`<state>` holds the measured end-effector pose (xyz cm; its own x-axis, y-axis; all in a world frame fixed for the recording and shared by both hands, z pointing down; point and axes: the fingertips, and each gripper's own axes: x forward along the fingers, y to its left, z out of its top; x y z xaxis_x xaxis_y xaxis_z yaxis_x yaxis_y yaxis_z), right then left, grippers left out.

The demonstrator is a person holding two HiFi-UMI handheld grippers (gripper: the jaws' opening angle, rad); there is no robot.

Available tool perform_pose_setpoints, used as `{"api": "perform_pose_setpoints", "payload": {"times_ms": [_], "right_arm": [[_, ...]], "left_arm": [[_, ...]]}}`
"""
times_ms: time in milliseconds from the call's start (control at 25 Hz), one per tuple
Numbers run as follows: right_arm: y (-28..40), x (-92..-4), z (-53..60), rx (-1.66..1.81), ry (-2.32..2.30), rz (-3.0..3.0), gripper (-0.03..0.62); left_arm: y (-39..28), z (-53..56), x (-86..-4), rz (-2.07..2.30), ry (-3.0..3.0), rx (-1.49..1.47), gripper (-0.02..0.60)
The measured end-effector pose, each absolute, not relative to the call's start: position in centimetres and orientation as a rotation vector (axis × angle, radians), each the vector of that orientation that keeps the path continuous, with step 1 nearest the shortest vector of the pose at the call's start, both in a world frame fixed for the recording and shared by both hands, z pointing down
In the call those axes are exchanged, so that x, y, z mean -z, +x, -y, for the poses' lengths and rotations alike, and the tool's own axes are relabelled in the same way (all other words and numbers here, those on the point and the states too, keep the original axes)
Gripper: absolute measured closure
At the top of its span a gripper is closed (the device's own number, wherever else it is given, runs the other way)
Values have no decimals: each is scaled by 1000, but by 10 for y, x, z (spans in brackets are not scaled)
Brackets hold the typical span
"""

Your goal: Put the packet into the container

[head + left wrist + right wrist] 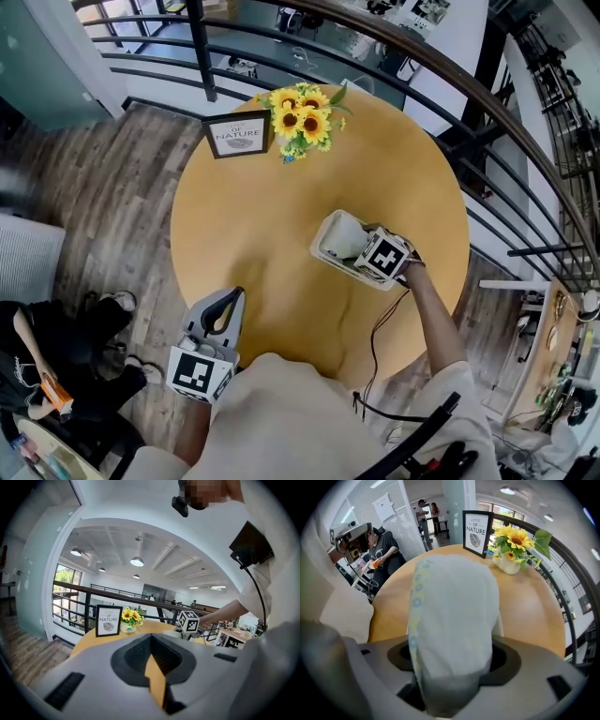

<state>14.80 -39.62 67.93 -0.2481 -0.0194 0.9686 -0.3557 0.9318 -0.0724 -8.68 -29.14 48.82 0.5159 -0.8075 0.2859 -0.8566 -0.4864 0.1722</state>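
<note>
Packet (343,234) is sitting within the rim of the white container (327,258) on the round bench (262,234). Right tongs (377,255) are pointing steeply down, pinching the packet's end. Left tongs (228,305) are hovering at the bench's near edge, pressed together, gripping nothing. Sunflowers (302,117) and framed sign (238,134) are standing at the far edge.

In the right gripper view the packet (452,616) fills the middle. It hides the right gripper's (451,677) pads and nearly all the container (500,624), bar a white sliver at the packet's 3 o'clock. Whether the pads press it cannot be told. In the head view that gripper covers the container's 4 o'clock corner.
</note>
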Motion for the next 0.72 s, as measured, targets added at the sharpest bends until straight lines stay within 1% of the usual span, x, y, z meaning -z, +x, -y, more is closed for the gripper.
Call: {"api": "perform_pose_setpoints", "payload": {"times_ms": [440,600,720], "right_arm": [[152,-661,398,-385,244,1789,232],[148,-652,399,-425,239,1833,183],[146,-652,402,-397,263,1848,184]], "left_arm": [[-95,286,-490,1405,2453,-240,577],[-95,287,-492,1401,2450,-239,577],[-94,287,-493,1393,2455,-240,577]]}}
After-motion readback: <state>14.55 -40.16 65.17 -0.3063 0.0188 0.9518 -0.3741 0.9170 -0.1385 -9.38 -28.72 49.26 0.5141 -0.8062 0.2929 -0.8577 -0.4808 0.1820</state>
